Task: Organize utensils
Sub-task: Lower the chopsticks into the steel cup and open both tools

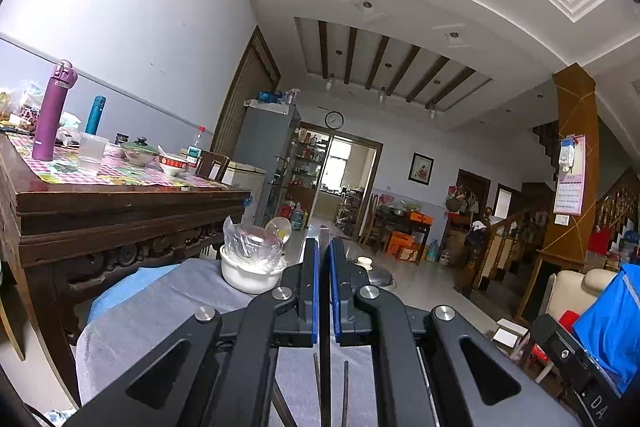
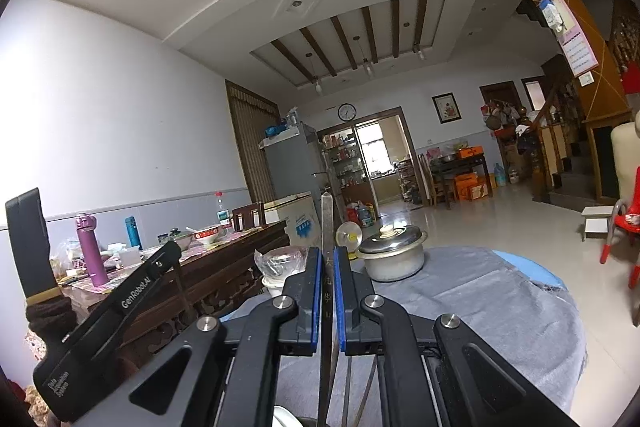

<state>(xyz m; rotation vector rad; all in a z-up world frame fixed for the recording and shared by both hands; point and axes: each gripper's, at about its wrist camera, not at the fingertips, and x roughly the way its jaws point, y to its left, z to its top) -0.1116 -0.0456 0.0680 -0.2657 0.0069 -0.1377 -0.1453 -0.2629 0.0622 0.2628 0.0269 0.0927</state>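
Observation:
My left gripper [image 1: 324,251] is shut on a metal chopstick [image 1: 323,237] that stands upright between the blue pads, its tip just above them. My right gripper [image 2: 329,255] is shut on another metal chopstick [image 2: 327,219], engraved with characters, also upright and reaching well above the pads. More thin sticks [image 1: 346,391] show low between the left gripper's arms, and some show under the right gripper [image 2: 370,387]. The left gripper body [image 2: 100,311] shows at the left of the right wrist view.
A round table under a grey cloth [image 2: 500,299] carries a lidded metal pot [image 2: 394,253] and a white bowl with a plastic-wrapped item [image 1: 250,259]. A dark wooden table [image 1: 120,203] with bottles and bowls stands left. A red chair [image 2: 624,231] stands right.

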